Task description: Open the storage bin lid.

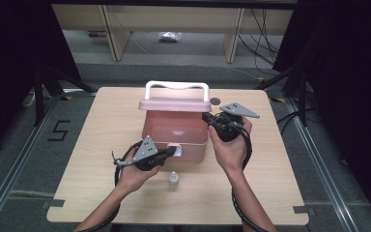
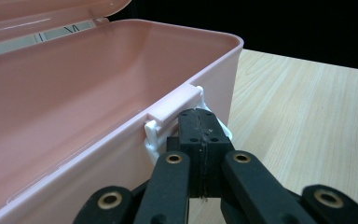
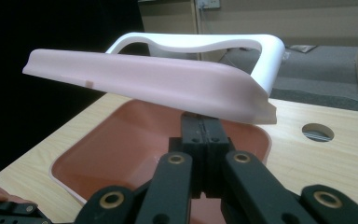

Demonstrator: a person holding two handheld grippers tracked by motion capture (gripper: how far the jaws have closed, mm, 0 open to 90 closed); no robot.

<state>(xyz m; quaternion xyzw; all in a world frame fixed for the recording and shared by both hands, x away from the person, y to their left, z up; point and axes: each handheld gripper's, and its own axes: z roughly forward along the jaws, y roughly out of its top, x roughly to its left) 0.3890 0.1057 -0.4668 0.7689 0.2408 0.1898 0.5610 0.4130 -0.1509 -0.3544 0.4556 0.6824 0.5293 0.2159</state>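
**Pink box: lid raised, both grippers closed**

Your left gripper [image 2: 200, 135], jaws pressed together, rests at the front latch [image 2: 175, 109] of the pink box [image 1: 174, 130] mid-table. Your right gripper [image 3: 204, 127], jaws likewise together and gripping nothing, props the lid [image 3: 144, 81] from beneath.

The rectangular plastic storage box [image 1: 175, 130] is pale pink, its hinged lid [image 3: 144, 81] the same pink with a white carrying handle [image 1: 176, 88] and a white front latch [image 2: 175, 112]. Both grippers' jaws are black with brass-coloured rivets. The wooden table [image 1: 92, 159] shows light, streaked grain. The small bottle [image 1: 173, 180] near its front edge is clear with a white cap.
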